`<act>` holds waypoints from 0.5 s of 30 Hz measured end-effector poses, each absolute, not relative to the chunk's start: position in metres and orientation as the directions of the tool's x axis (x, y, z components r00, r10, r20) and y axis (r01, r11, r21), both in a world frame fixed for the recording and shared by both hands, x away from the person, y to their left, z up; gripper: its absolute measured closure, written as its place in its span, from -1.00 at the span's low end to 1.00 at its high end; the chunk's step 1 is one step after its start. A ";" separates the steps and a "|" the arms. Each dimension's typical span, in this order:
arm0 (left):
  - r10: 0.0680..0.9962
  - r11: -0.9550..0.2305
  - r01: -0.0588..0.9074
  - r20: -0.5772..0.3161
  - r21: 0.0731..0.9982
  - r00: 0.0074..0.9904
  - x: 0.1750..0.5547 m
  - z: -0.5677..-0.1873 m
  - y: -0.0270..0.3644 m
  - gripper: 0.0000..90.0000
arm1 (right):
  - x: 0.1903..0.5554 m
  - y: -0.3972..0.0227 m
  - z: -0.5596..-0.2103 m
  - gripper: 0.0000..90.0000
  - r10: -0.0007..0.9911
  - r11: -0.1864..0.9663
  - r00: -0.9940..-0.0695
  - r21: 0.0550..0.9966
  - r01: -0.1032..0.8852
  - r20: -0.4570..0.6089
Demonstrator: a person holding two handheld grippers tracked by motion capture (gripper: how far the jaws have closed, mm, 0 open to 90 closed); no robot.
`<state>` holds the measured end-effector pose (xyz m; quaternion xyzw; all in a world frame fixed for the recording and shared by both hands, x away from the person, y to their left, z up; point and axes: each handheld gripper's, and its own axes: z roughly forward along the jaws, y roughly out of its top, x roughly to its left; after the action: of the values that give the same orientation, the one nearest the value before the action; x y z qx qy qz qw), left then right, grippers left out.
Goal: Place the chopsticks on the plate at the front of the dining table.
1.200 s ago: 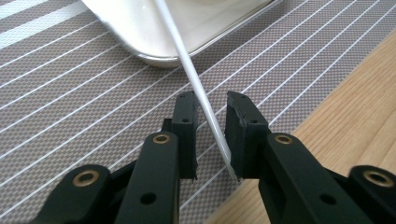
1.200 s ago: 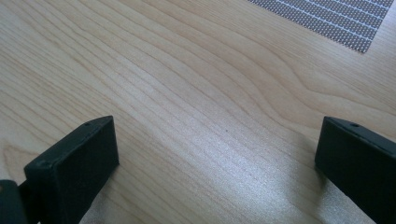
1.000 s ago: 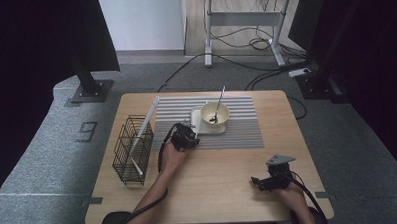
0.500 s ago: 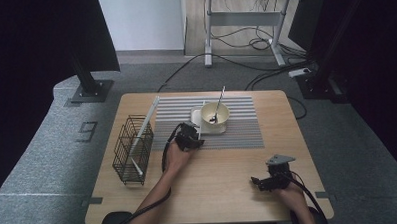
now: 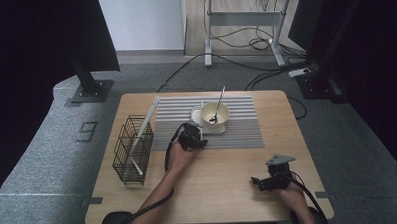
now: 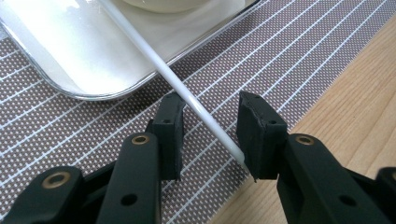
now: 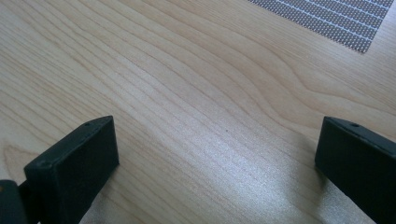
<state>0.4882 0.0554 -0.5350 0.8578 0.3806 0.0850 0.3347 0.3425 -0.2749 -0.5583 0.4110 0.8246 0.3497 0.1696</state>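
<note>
Two grippers on my table, read from the left:
Wire basket (image 5: 133, 150): stands near the table's left edge – a white chopstick (image 5: 137, 166) leans inside it and a second one rests across its top, running up toward the striped mat (image 5: 242, 133).
Left gripper (image 5: 197, 137): I have it on the mat just beside the glass tray (image 5: 203, 129); its jaws have just been opening, and a gap shows on both sides of the thin white stick (image 6: 196, 105) between them, so nothing is pinched.
White stick: slants from the tray's rim down onto the mat, its tip near my right-hand pad (image 6: 257, 135).
Bowl (image 5: 215, 113): sits on the tray – a spoon (image 5: 217, 107) stands in it.
Right gripper (image 5: 259, 181): low over bare wood (image 7: 196, 93) at the near right, jaws spread wide, nothing between them.
</note>
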 end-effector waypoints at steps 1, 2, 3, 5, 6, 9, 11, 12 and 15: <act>0.710 -0.487 0.595 -0.108 0.639 0.696 0.488 -0.535 0.055 0.36 | 0.343 -0.275 -0.558 -1.00 0.796 0.418 -0.605 0.716 0.559 0.008; 0.709 -0.487 0.595 -0.107 0.639 0.697 0.488 -0.535 0.055 0.35 | 0.343 -0.275 -0.558 -1.00 0.796 0.418 -0.605 0.716 0.559 0.008; 0.709 -0.488 0.594 -0.107 0.640 0.697 0.488 -0.535 0.054 0.35 | 0.343 -0.275 -0.558 -1.00 0.796 0.417 -0.605 0.716 0.559 0.008; 0.709 -0.488 0.593 -0.106 0.640 0.697 0.488 -0.535 0.055 0.35 | 0.343 -0.275 -0.558 -1.00 0.796 0.418 -0.605 0.716 0.559 0.008; 0.708 -0.487 0.593 -0.107 0.641 0.698 0.488 -0.535 0.055 0.35 | 0.343 -0.275 -0.558 -1.00 0.796 0.417 -0.605 0.716 0.559 0.008; 0.708 -0.488 0.592 -0.106 0.642 0.699 0.488 -0.535 0.055 0.34 | 0.343 -0.275 -0.558 -1.00 0.796 0.417 -0.605 0.716 0.559 0.008; 0.702 -0.494 0.583 -0.099 0.645 0.705 0.488 -0.536 0.055 0.27 | 0.343 -0.275 -0.558 -1.00 0.797 0.417 -0.604 0.716 0.559 0.008; 0.700 -0.496 0.580 -0.099 0.647 0.708 0.487 -0.536 0.055 0.21 | 0.342 -0.275 -0.558 -1.00 0.797 0.417 -0.604 0.716 0.560 0.008; 0.700 -0.509 0.568 -0.073 0.647 0.710 0.486 -0.537 0.053 0.04 | 0.342 -0.275 -0.558 -1.00 0.797 0.416 -0.603 0.715 0.561 0.010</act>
<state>0.4862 0.0531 -0.5366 0.8629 0.3675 0.0992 0.3325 0.3424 -0.2748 -0.5582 0.4121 0.8243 0.3495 0.1689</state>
